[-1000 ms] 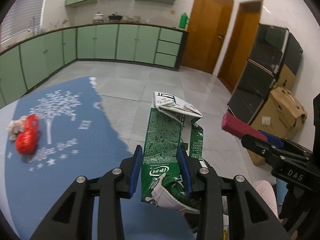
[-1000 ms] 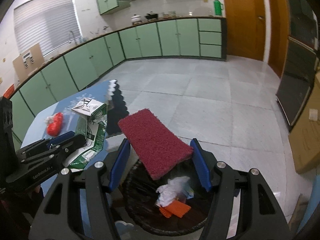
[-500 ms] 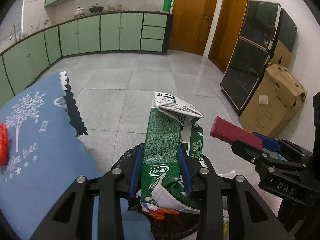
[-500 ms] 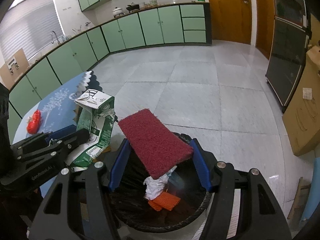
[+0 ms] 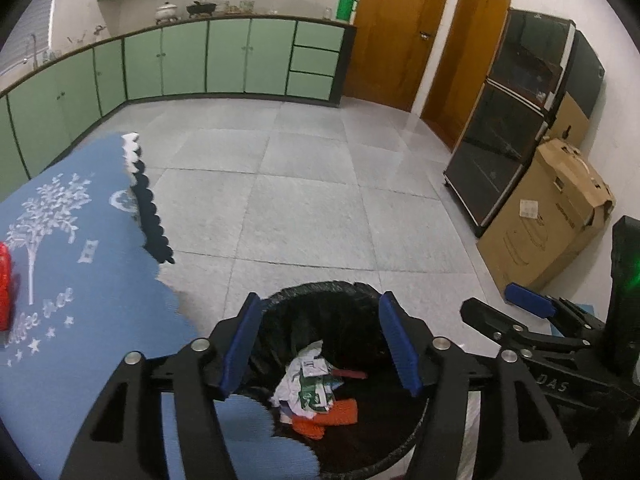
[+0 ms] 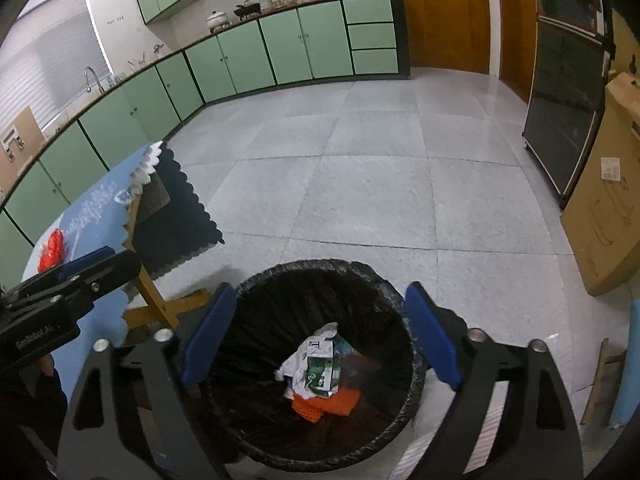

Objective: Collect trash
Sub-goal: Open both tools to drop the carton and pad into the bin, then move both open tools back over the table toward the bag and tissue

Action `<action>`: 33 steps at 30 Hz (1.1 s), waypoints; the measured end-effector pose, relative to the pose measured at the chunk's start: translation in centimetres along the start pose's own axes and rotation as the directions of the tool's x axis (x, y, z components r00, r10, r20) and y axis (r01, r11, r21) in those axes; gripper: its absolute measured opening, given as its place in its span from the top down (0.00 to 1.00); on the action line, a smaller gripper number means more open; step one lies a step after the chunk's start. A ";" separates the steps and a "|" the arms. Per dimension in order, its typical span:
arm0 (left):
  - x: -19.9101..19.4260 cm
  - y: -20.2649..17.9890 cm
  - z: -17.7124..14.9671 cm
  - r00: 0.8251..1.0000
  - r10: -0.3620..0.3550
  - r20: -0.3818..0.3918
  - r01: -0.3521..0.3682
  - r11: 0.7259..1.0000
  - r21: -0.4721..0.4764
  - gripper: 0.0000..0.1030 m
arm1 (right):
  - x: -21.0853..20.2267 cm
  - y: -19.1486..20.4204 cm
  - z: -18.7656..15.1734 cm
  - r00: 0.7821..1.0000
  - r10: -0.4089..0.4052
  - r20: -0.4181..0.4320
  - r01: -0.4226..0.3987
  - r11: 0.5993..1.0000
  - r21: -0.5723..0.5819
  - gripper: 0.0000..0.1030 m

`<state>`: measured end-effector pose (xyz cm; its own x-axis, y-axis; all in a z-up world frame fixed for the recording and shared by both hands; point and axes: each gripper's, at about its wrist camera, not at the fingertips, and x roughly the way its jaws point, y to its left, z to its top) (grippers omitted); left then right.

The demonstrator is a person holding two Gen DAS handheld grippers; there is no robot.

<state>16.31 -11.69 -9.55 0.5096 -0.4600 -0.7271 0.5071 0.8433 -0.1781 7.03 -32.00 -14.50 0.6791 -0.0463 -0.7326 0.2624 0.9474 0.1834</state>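
Observation:
A black-lined trash bin [image 6: 320,272] stands on the floor below both grippers; it also shows in the left wrist view [image 5: 320,292]. Inside lie the crushed green milk carton [image 6: 320,372], orange scraps [image 6: 324,404] and the dark red pad [image 5: 350,373]. My left gripper [image 5: 320,344] is open and empty above the bin. My right gripper [image 6: 320,336] is open and empty above it too. A red wrapper [image 5: 3,280] lies on the blue tablecloth [image 5: 60,280] at the far left.
The table's wooden leg [image 6: 148,280] stands close to the bin's left. A cardboard box [image 5: 552,216] and a dark cabinet [image 5: 512,132] line the right wall. Green cabinets [image 5: 200,60] run along the back. Grey tiled floor [image 5: 320,184] lies beyond the bin.
Both grippers have opened. The green carton has dropped from my left gripper and the red pad from my right gripper into the bin.

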 end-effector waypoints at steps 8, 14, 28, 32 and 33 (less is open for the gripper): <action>-4.2 4.2 0.2 0.993 0.083 0.080 -0.078 0.995 -0.060 0.32 | -1.4 3.6 1.9 0.997 0.063 0.043 -0.061 0.997 -0.054 0.13; -7.8 9.4 -0.2 0.975 0.185 0.120 -0.167 0.975 -0.143 0.31 | -1.7 9.6 3.4 0.986 0.158 0.050 -0.149 0.978 -0.147 0.12; -14.9 23.0 -5.1 0.866 0.486 0.115 -0.428 0.841 -0.331 0.30 | 0.7 25.9 3.5 0.942 0.335 0.014 -0.307 0.878 -0.366 0.12; -15.8 25.6 -6.3 0.837 0.537 0.102 -0.472 0.804 -0.362 0.30 | 2.1 29.4 3.1 0.937 0.349 0.013 -0.314 0.859 -0.404 0.12; -16.0 26.4 -6.5 0.831 0.548 0.101 -0.478 0.795 -0.374 0.30 | 2.2 30.1 2.8 0.937 0.349 0.015 -0.312 0.857 -0.410 0.12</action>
<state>17.01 19.79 -6.97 0.7714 0.0514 -0.6342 -0.1003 0.9941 -0.0414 18.39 -4.53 -8.76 0.7385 0.2821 -0.6124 -0.2678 0.9563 0.1175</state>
